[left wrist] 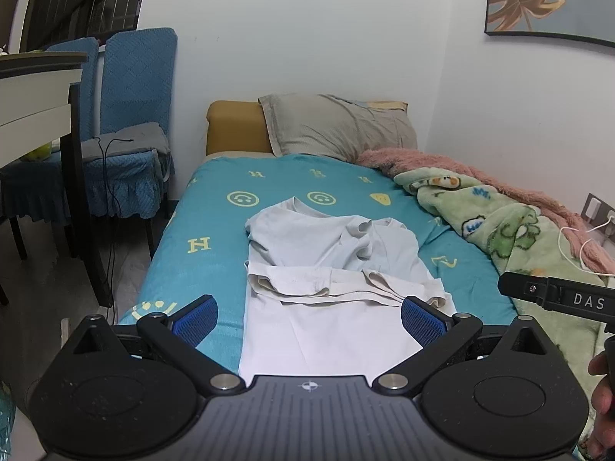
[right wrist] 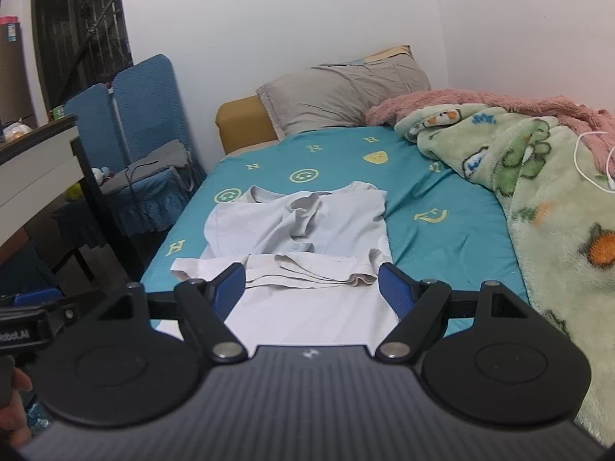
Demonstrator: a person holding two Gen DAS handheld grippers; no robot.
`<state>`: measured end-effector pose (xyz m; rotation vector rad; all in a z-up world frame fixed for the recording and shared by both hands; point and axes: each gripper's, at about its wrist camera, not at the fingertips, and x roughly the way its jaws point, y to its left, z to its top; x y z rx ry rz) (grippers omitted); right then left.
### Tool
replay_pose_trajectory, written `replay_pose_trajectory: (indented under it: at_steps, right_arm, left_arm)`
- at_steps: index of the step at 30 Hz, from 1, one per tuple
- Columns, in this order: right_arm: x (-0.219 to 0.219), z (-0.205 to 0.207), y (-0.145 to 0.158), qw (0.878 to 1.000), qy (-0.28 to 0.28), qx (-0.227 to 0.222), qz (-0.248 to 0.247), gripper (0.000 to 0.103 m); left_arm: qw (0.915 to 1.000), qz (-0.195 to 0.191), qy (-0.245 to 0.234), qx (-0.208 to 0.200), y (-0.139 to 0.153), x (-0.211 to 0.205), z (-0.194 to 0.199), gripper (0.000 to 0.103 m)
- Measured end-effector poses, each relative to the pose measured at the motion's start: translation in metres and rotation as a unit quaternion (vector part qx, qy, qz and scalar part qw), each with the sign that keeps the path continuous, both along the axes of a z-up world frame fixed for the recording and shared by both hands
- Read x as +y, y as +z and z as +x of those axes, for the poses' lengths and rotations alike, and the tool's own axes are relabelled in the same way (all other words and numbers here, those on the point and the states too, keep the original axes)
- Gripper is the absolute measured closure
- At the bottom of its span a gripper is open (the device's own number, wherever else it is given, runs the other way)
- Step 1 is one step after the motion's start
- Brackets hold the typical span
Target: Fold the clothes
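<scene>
The shirt (left wrist: 330, 269) lies lengthwise on the bed (left wrist: 207, 230), collar toward the pillow (left wrist: 338, 126); both hand-held grippers (left wrist: 309, 320) (right wrist: 311, 288) spread, empty.

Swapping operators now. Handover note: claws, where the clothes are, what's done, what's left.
Left claw: open, holding nothing, above the near end of the clothes.
Right claw: open, holding nothing, also over the near end.
Clothes: pale grey T-shirt lies rumpled in the middle of the teal smiley-print bedsheet, collar toward the grey pillow. A white garment lies nearer, its bunched edge overlapping the T-shirt's hem.
Done: both are on the bed; no neat fold visible.
Left: flatten, fold each piece.
</scene>
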<state>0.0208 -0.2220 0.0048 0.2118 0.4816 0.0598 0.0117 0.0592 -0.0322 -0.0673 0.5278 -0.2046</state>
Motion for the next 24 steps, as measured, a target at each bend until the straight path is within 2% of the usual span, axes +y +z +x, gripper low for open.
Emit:
replay_pose_trajectory:
  at_steps: [2,6,8,11,14,20,22,24]
  right_arm:
    - [-0.005,0.001,-0.002,1.000,-0.002,0.007,0.019,0.025]
    - [-0.020,0.006,-0.012,0.995,-0.010,0.037,0.089,0.025]
    - [-0.031,0.008,-0.021,0.989,-0.025,0.059,0.135,0.025]
    - [-0.050,0.011,-0.038,0.970,-0.054,0.099,0.215,0.025]
    - [-0.068,0.012,-0.060,0.942,-0.083,0.139,0.294,0.025]
    - [-0.086,0.008,-0.115,0.858,-0.136,0.218,0.445,0.024]
    - [-0.084,0.007,-0.127,0.840,-0.154,0.235,0.464,0.025]
    - [-0.081,0.007,-0.134,0.830,-0.166,0.243,0.474,0.026]
  left_arm:
    - [1.0000,0.001,0.001,0.003,-0.001,0.000,0.001,0.000]
    - [0.9999,-0.003,0.002,0.014,-0.004,-0.001,0.003,0.000]
    - [0.9998,-0.006,0.003,0.020,-0.005,0.000,0.004,0.000]
    - [0.9996,-0.010,0.003,0.027,-0.007,0.000,0.006,0.000]
    - [0.9994,-0.013,0.003,0.033,-0.010,0.000,0.008,0.000]
    - [0.9959,-0.055,0.002,0.072,-0.018,0.005,0.018,0.000]
    - [0.9925,-0.080,-0.001,0.092,-0.024,0.008,0.023,0.000]
    - [0.9869,-0.110,-0.005,0.118,-0.031,0.011,0.028,0.000]
